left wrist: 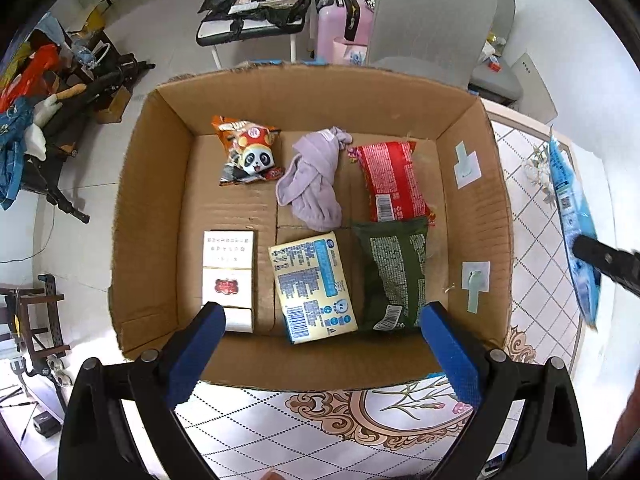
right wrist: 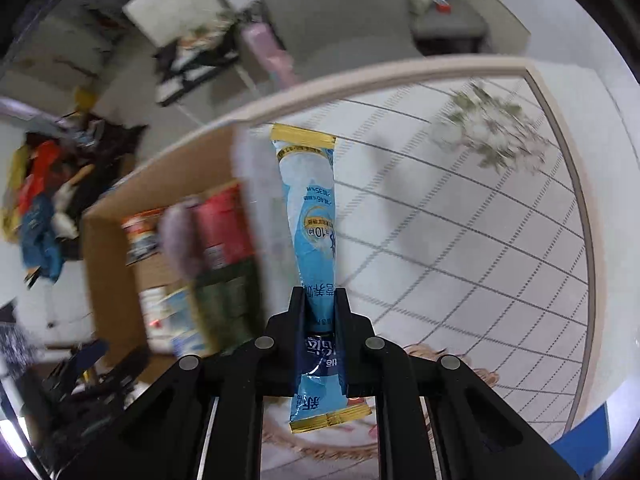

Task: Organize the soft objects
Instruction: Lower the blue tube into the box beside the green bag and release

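Right wrist view: right tool (right wrist: 320,300) pinches the blue sachet (right wrist: 310,208) near its lower end, dangling over the worktop (right wrist: 460,240) beside the cardboard box (left wrist: 472,184). Light, floppy, probably slick film. Left tool (left wrist: 320,336) gapes empty.

place: lived-in home room
evidence: pink suitcase (left wrist: 340,24), grey chair (left wrist: 432,20), clutter pile (left wrist: 36,92) on white floor (left side)
desk: floral patterned cover (left wrist: 532,240)
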The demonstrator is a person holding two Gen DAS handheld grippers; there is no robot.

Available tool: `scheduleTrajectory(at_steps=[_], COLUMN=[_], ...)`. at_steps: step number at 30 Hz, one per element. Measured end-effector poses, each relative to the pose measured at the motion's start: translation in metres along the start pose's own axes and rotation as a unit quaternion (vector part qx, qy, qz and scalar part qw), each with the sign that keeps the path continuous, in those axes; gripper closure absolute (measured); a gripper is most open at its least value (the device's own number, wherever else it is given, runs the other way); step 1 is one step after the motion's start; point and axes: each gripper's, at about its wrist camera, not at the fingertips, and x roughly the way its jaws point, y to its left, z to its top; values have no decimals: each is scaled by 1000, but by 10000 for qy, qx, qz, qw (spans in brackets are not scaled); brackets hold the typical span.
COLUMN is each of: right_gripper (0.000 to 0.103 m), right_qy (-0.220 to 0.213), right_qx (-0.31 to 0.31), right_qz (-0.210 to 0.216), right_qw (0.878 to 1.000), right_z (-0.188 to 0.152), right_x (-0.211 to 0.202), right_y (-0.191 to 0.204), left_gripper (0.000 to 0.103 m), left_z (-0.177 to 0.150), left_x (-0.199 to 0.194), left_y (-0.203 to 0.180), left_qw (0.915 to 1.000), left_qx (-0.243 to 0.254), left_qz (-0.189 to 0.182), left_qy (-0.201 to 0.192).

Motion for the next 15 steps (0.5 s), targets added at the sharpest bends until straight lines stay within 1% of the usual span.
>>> scheduleTrajectory(at_steps=[3, 6, 10, 15], right_gripper=[89, 89, 89, 89], right_qy=[28, 95, 205, 337], right_qx=[-256, -416, -495, -516], right_qz=[147, 126, -114, -335], right_qw=[9996, 9990, 9985, 9975], right_z=[-9, -15, -20, -21], right_x=[-7, 7, 37, 68], right_y=[31, 50, 68, 70], left_gripper=[3, 3, 3, 3], left_z=[2, 5, 9, 14], left_x=[-3, -2, 5, 13], left_y=[4, 8, 16, 22], left_qw=[10000, 9999, 9999, 9998], left_qx=[-40, -81, -144, -192], left_qz=[16, 41, 58, 66], left_qy=[-49, -59, -11, 31])
